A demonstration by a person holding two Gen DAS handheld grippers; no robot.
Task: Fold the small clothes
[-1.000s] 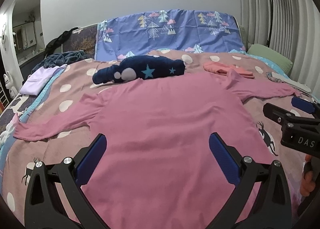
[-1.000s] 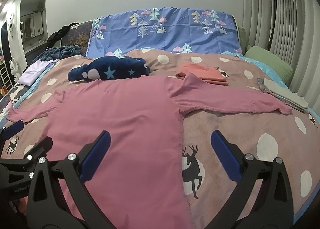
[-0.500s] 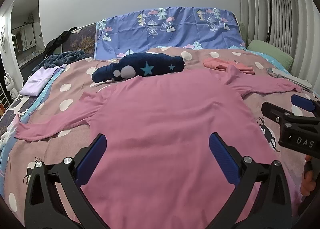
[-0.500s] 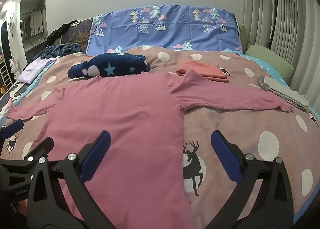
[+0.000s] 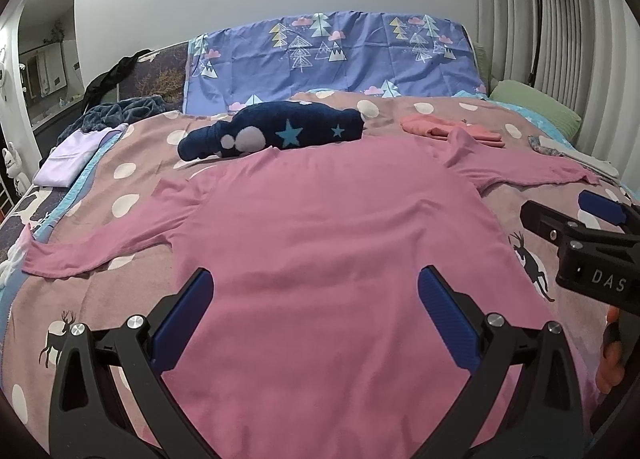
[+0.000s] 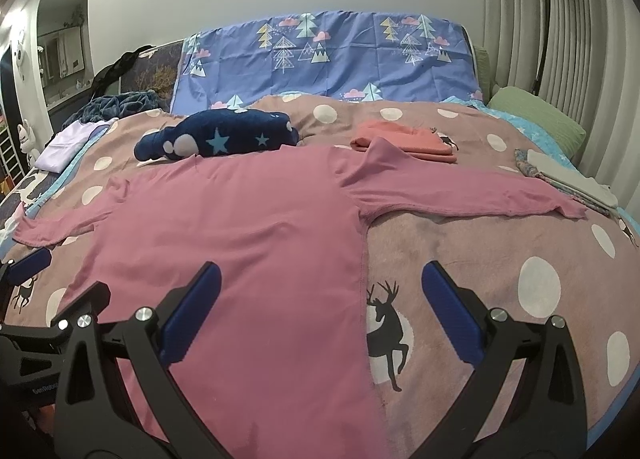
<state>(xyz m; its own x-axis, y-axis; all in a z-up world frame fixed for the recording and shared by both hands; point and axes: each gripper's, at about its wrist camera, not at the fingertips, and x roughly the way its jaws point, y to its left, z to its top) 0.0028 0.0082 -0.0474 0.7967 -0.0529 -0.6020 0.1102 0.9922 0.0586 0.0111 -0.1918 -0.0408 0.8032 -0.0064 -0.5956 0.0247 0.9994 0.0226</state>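
A pink long-sleeved shirt (image 5: 328, 243) lies flat on the bed, sleeves spread to both sides; it also shows in the right wrist view (image 6: 240, 235). My left gripper (image 5: 316, 319) is open and empty, hovering over the shirt's lower body. My right gripper (image 6: 316, 315) is open and empty over the shirt's right side edge (image 6: 362, 259). The right gripper also shows at the right edge of the left wrist view (image 5: 580, 235). The left gripper shows at the left edge of the right wrist view (image 6: 48, 291).
A dark blue star-patterned garment (image 5: 276, 131) lies past the shirt's collar. A folded coral garment (image 6: 404, 141) lies beside the right shoulder. Folded items (image 6: 568, 179) sit by the right sleeve's end, a lilac cloth (image 5: 68, 159) at the far left. A blue pillow (image 5: 332, 55) stands at the headboard.
Both views have dropped slightly and drawn back a little; the shirt sits a bit lower in view. Both grippers stay open and empty. The shirt has not moved.
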